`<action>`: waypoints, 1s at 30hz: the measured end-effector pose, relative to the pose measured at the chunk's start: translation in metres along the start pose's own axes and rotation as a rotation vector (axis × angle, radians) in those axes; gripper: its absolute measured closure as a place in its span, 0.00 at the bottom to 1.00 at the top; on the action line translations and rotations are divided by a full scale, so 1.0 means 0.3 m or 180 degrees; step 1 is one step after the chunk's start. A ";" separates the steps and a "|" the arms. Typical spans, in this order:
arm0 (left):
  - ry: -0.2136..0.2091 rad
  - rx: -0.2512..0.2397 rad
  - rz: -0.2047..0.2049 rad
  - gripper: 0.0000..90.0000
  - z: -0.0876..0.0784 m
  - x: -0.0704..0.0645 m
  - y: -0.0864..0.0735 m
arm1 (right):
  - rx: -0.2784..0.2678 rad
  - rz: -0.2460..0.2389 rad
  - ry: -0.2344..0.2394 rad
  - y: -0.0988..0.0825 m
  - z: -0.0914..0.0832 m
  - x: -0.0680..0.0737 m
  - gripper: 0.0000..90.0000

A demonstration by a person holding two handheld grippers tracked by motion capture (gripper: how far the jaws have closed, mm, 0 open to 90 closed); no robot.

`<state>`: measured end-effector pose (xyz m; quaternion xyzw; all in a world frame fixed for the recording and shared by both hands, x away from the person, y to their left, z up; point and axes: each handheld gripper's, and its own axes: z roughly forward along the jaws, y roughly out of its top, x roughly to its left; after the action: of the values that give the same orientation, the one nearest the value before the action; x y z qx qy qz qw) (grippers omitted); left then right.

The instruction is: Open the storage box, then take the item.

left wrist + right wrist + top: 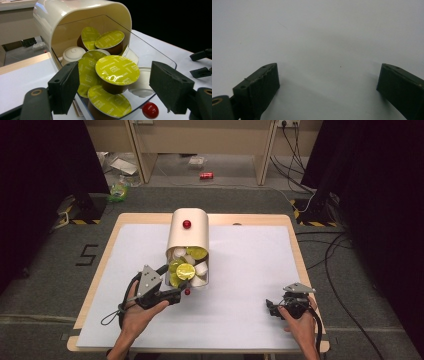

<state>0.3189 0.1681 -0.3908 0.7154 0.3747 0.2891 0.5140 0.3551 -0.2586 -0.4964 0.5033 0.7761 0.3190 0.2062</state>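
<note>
Dispenser [187, 234]: cream, lying on its side at desk centre, clear drawer mouth facing 6 o'clock.
Capsules [117, 72]: green-lidded ones heaped in the mouth with white ones; the topmost Cappuccino capsule sits between the left fingers, untouched.
Red knob [150, 110]: at the drawer's front edge, just beside the left gripper.
Left gripper [172, 282]: at 7 o'clock of the dispenser, fingers [63, 87] released, spread either side of the capsule.
Right gripper [274, 308]: at 4 o'clock, well apart, fingers [259, 87] released over the bare white desk [250, 265].
</note>
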 end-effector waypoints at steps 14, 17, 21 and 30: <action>0.0037 0.0039 0.0019 0.30 0.041 -0.005 0.014 | -0.0001 -0.0003 -0.0003 0.000 0.000 0.000 0.05; 0.0067 0.0042 0.0016 0.30 0.049 -0.002 0.015 | -0.0001 -0.0003 -0.0003 0.000 0.000 0.000 0.05; 0.0102 0.0074 0.0041 0.32 0.062 0.000 0.013 | 0.0000 -0.0003 -0.0002 0.000 0.000 0.000 0.05; 0.0052 0.0128 0.0092 0.34 0.083 -0.020 0.014 | 0.0000 -0.0002 -0.0002 0.000 0.000 0.000 0.05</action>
<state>0.3366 0.1494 -0.3944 0.7286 0.3743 0.2947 0.4922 0.3552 -0.2586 -0.4965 0.5032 0.7762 0.3188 0.2066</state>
